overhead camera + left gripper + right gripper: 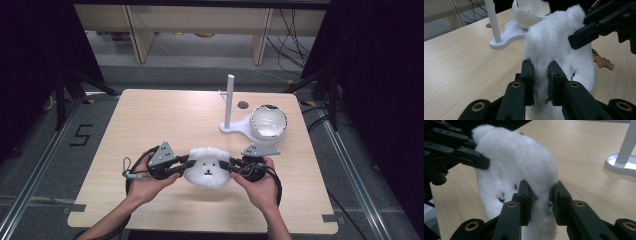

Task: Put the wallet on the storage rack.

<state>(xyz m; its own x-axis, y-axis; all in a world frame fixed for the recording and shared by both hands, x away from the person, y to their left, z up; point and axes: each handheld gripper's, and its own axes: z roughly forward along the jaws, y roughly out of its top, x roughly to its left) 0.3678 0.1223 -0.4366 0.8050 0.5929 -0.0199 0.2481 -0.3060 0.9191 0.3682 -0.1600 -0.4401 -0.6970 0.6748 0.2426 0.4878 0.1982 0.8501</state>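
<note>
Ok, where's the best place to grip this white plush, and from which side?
Grip the plush by its soft outer edges, coming in level from left and right. The fur bunches thin enough there to fit between fingers, as the left gripper and right gripper already pinch it; the middle looks too bulky.

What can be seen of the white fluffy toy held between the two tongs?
The white fluffy toy looks like soft plush, rounded, with a small dark stitched face and little ear bumps on top. It sits near the front middle of the table. The left tongs pinch its fur from one side and the right tongs from the other, both closed on it. A brown tag lies beside it.
</note>
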